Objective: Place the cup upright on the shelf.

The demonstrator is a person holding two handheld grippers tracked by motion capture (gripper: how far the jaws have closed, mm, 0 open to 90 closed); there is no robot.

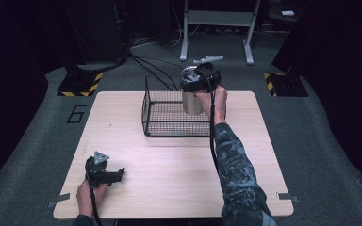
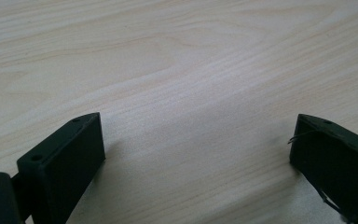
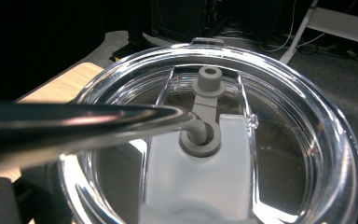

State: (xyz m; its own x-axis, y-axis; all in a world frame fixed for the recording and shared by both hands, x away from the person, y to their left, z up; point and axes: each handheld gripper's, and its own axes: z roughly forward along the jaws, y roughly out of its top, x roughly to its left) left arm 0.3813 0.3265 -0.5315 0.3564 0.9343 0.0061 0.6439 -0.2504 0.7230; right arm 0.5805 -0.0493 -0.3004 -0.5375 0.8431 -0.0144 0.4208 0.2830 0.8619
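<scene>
A steel tumbler (image 1: 192,102) with a clear lid (image 3: 284,140) hangs upright in the back right part of a black wire basket (image 1: 162,126). My right gripper (image 1: 194,85) is shut on its upper part. I cannot tell whether its base touches the basket floor. Seen from the right gripper, a bent metal straw (image 3: 74,126) enters a grey grommet (image 3: 200,140) in the lid. My left gripper (image 1: 119,174) rests on the table near the front left corner. Its jaws stand wide open (image 2: 196,140) over bare wood, holding nothing.
The light wooden table (image 1: 169,165) has free room in front of the basket and between the two hands. The right forearm, in a camouflage sleeve (image 1: 235,174), reaches over the table's right half. Cables and stand legs (image 1: 217,33) lie on the floor beyond the table.
</scene>
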